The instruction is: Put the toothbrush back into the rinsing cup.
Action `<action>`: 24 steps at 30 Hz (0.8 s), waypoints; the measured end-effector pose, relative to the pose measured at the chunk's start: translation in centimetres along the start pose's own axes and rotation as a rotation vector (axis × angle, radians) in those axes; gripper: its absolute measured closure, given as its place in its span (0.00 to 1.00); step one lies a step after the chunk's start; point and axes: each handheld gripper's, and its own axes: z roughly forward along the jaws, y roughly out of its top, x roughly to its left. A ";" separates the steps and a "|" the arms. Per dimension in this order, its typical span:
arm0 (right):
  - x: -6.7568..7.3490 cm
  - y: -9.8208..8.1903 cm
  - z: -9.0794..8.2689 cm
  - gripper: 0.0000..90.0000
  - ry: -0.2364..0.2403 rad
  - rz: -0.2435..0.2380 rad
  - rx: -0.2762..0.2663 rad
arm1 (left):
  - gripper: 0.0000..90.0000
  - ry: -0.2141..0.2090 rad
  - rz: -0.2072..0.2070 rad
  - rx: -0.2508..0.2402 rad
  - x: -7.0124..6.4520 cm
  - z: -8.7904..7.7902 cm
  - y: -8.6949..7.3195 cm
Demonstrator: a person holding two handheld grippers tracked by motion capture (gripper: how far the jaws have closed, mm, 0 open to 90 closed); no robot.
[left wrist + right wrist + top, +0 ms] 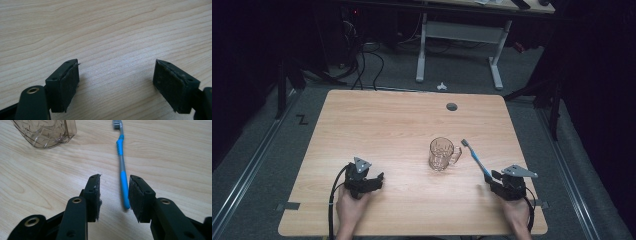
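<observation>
A blue and grey toothbrush (476,159) (121,160) lies flat on the wooden table (387,125), bristle end pointing away from me. My right gripper (492,182) (114,177) is open at the near right. Its jaws stand on either side of the handle's near end, the right jaw close to the handle and the left jaw well apart from it. A clear glass mug (442,154) (47,132) stands upright just left of the brush. My left gripper (379,180) (116,62) is wide open low over bare wood at the near left, with nothing between its jaws.
A round grey hole cover (452,106) sits near the table's far edge. Beyond the table stands a white desk frame (459,35) with cables on the floor. A piece of grey tape (288,206) marks the near left corner.
</observation>
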 end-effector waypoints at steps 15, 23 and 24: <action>-1.0 2.1 0.4 0.69 -0.013 -0.028 0.033 | 0.24 0.000 0.001 0.001 0.0 0.0 0.0; -1.6 3.3 0.7 0.69 -0.023 -0.033 0.042 | 0.24 0.000 0.001 0.001 0.0 0.0 0.0; -1.6 3.5 0.8 0.69 -0.023 -0.035 0.045 | 0.24 0.000 0.000 0.000 0.0 0.0 0.0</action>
